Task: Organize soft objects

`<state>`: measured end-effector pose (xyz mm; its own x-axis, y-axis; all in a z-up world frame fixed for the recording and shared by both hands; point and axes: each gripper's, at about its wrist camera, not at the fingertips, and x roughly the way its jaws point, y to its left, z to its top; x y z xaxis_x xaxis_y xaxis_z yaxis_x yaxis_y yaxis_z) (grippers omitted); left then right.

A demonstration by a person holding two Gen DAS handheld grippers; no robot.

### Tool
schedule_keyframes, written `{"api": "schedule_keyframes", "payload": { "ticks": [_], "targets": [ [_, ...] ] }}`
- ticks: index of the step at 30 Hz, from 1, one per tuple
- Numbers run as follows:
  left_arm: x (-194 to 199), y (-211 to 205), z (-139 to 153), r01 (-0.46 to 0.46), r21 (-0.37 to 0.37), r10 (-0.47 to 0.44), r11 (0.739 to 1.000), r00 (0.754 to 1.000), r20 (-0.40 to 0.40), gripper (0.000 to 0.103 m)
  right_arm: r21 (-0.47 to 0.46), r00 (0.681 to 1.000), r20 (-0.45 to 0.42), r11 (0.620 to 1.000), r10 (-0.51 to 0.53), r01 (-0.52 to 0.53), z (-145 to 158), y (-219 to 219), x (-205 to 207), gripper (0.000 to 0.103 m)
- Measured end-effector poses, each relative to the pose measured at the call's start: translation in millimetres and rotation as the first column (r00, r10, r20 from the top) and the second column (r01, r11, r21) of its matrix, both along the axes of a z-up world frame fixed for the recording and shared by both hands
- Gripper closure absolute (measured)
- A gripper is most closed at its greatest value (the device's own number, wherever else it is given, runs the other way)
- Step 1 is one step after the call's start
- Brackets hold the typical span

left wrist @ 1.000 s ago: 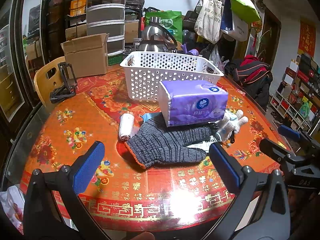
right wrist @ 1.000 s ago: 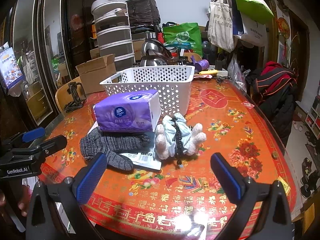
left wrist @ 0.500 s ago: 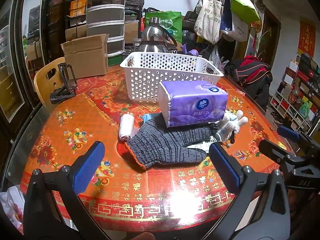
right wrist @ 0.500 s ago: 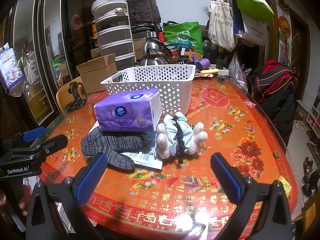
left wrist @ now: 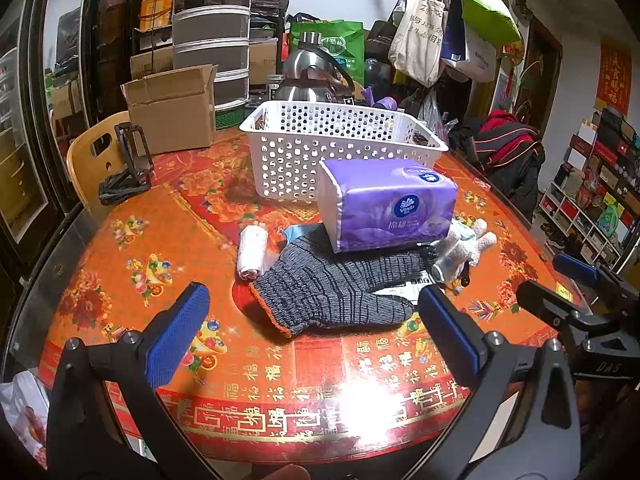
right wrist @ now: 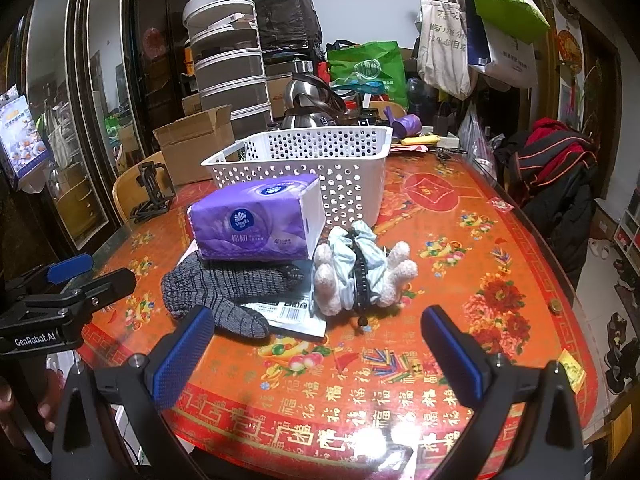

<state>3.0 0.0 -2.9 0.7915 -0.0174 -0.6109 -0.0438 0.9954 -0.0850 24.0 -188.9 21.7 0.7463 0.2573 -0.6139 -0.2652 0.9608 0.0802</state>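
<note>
Nothing looks sorted yet: ahead of the left hand-held gripper (left wrist: 312, 332) and right hand-held gripper (right wrist: 316, 344), both wide open and empty, the tissue pack (left wrist: 390, 204), knit glove (left wrist: 336, 284) and scrunchie bundle (right wrist: 360, 268) lie on the counter (right wrist: 460, 280), short of the white basket (right wrist: 312, 160) beyond.

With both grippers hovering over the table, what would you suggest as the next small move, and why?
Probably ease the left gripper forward over the grey glove's cuff. Its jaws are open and empty, the glove lies nearest, and the white basket behind looks ready, though the tissue pack rests on the glove's far part.
</note>
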Motion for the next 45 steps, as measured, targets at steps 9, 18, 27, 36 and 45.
{"api": "schedule_keyframes", "payload": {
  "ticks": [9, 18, 27, 36, 45],
  "targets": [
    [1, 1, 0, 0.003, -0.001, -0.003, 1.0, 1.0, -0.001, 0.0, 0.001, 1.0, -0.002, 1.0, -0.001, 0.001, 0, 0, 0, 0.0],
    [2, 0, -2, 0.004, -0.002, -0.004, 1.0, 1.0, -0.006, 0.0, 0.001, 1.0, -0.01, 1.0, -0.003, 0.003, -2, 1, 1, 0.0],
    [9, 2, -3, 0.029, -0.013, -0.028, 0.999, 0.999, 0.038, 0.0, 0.016, 1.0, 0.027, 1.0, 0.004, -0.005, 0, -1, 4, 0.0],
    [63, 25, -9, 0.042, -0.049, -0.04, 0.998, 0.999, 0.031, 0.0, -0.044, 0.99, 0.124, 0.997, 0.064, -0.059, -2, 11, 54, 0.0],
    [95, 20, -21, 0.165, -0.063, -0.163, 0.984, 0.986, 0.039, 0.017, -0.051, 0.986, 0.063, 0.987, 0.156, -0.153, -17, 23, 97, 0.009]
  ]
}}
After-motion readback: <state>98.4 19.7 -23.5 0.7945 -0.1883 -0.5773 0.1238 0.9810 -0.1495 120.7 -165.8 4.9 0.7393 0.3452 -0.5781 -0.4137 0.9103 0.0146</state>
